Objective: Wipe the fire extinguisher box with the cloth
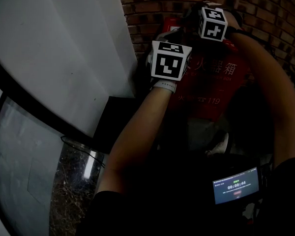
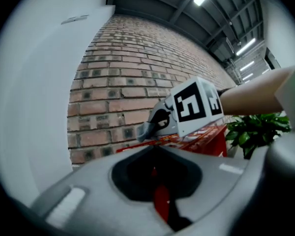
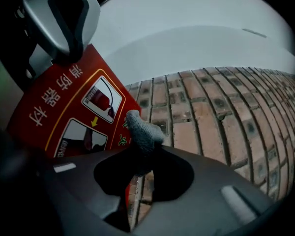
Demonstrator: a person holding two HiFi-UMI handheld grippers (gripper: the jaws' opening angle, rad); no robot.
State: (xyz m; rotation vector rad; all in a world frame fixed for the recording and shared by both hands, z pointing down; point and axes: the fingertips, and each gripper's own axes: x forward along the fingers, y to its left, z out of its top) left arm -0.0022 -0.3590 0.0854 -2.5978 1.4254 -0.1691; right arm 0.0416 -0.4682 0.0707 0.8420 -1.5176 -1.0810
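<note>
The fire extinguisher box [image 1: 211,90], quantity one, stood against the brick wall [image 3: 211,112] at 12 o'clock from the person. Its red top panel with printed pictograms faced upward.

The cloth [image 3: 143,131], quantity one, was a grey wad clamped between the jaws of the right gripper [image 3: 140,154]. It protruded past the jaw tips toward 12 o'clock in the right gripper view. It sat at the far edge of the top panel, close to the brick. Contact with the panel could not be confirmed. This position was judged suitable for beginning a stroke across the top panel.

The left gripper [image 2: 155,149] had its jaws together with nothing between them. It hung over the box at about 10 o'clock from the cloth in the right gripper view, probably held clear of the wiping path. Grippers: two.

Surroundings:
- One white curved wall [image 1: 64,43] at 9 o'clock in the head view.
- One leafy plant [image 2: 255,132] at 3 o'clock in the left gripper view.
- One lit display [image 1: 236,185] at 5 o'clock in the head view.
</note>
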